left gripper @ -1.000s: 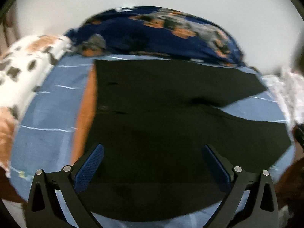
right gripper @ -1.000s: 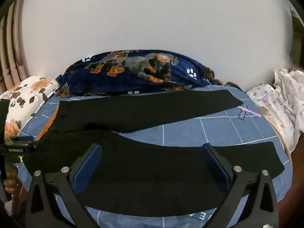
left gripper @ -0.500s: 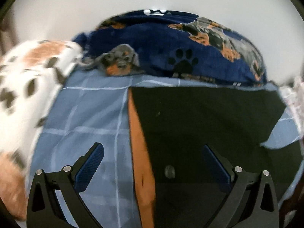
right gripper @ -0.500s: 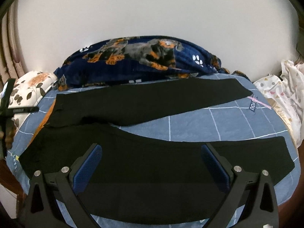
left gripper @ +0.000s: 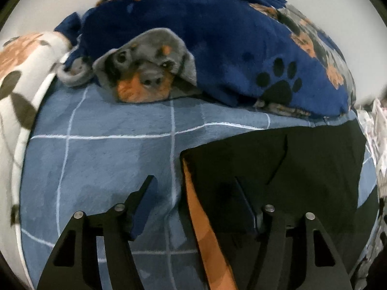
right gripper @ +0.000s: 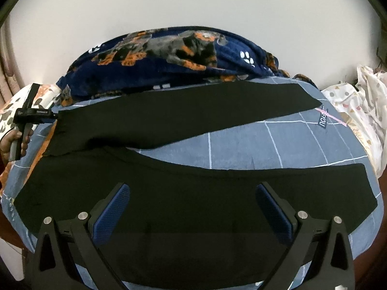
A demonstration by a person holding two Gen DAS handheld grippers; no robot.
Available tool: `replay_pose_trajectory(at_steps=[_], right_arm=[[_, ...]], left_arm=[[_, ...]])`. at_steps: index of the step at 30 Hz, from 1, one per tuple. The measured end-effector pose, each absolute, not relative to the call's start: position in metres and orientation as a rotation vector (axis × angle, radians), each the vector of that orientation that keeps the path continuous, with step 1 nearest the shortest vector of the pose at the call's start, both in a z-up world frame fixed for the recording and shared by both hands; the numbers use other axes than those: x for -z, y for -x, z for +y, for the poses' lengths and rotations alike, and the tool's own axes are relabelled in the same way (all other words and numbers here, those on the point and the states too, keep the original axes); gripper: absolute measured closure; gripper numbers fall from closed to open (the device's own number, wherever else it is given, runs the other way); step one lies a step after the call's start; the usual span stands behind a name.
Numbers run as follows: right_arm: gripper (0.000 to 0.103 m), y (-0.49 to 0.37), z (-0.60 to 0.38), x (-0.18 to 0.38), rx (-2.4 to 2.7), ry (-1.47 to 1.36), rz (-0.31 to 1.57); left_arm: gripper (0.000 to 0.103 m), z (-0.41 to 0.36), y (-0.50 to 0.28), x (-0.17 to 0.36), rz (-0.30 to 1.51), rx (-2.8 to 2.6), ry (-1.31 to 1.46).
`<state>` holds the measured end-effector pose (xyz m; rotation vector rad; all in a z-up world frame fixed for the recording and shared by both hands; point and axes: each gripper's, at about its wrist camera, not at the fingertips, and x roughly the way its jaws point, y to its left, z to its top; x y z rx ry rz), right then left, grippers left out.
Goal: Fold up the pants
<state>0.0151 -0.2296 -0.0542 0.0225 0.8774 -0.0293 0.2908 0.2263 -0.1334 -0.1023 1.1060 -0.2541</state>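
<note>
Black pants (right gripper: pixel 183 118) lie flat on the blue checked bedsheet (right gripper: pixel 278 145), waist to the left, the two legs spread in a V to the right. In the left wrist view my left gripper (left gripper: pixel 193 181) points down at the far waist corner. The orange waistband lining (left gripper: pixel 198 212) and the black corner (left gripper: pixel 302 164) lie between its jaws, which are closing; the pads are still apart from the cloth. My right gripper (right gripper: pixel 192 187) hangs open over the near leg (right gripper: pixel 314 188), holding nothing. A hand (right gripper: pixel 14 140) grips the left tool at the waist.
A navy fleece blanket with dog prints (left gripper: pixel 229 48) is bunched along the far side against the white wall. A floral pillow (left gripper: pixel 21 77) lies at the left. White dotted bedding (right gripper: pixel 358 111) is heaped at the right edge of the bed.
My left gripper has travelled from the near waist to the far waist corner and come down close to the sheet, and its jaws have narrowed. The right gripper has dropped slightly toward the near leg.
</note>
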Motion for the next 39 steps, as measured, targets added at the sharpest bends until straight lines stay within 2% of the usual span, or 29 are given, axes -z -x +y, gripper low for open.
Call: replay_pose_trajectory(at_steps=[1, 2, 3, 4, 9, 15, 22, 24, 26, 28, 39], right_arm=[[0.0, -0.016, -0.229, 0.056, 0.027, -0.02, 0.88], [0.0, -0.016, -0.228, 0.057, 0.025, -0.017, 0.883], [0.0, -0.017, -0.226, 0.059, 0.022, -0.013, 0.888], [0.0, -0.018, -0.224, 0.06, 0.019, -0.01, 0.89], [0.0, -0.021, -0.218, 0.062, 0.001, -0.007, 0.893], [0.0, -0.036, -0.226, 0.05, -0.083, -0.142, 0.881], [0.001, -0.094, -0.262, 0.032, -0.265, -0.58, 0.842], [0.01, -0.121, -0.269, 0.033, -0.291, -0.68, 0.851], [0.027, -0.148, -0.271, 0.036, -0.314, -0.737, 0.862], [0.032, -0.175, -0.269, 0.04, -0.317, -0.729, 0.896], [0.034, -0.27, -0.286, 0.093, -0.223, -0.93, 1.041]], left_arm=[[0.039, 0.225, -0.292, 0.135, 1.107, 0.267, 0.098], [0.043, 0.224, -0.296, 0.137, 1.111, 0.273, 0.098], [0.062, 0.224, -0.298, 0.139, 1.11, 0.278, 0.111], [0.071, 0.224, -0.3, 0.14, 1.109, 0.29, 0.141], [0.092, 0.221, -0.303, 0.134, 1.073, 0.273, 0.152], [0.094, 0.202, -0.258, 0.081, 0.89, 0.266, 0.123], [0.094, 0.16, -0.146, 0.028, 0.701, 0.41, 0.071], [0.094, 0.153, -0.117, 0.023, 0.684, 0.437, 0.079], [0.094, 0.153, -0.095, 0.023, 0.678, 0.445, 0.109], [0.094, 0.155, -0.077, 0.024, 0.68, 0.442, 0.161], [0.093, 0.148, -0.031, 0.041, 0.75, 0.414, 0.282]])
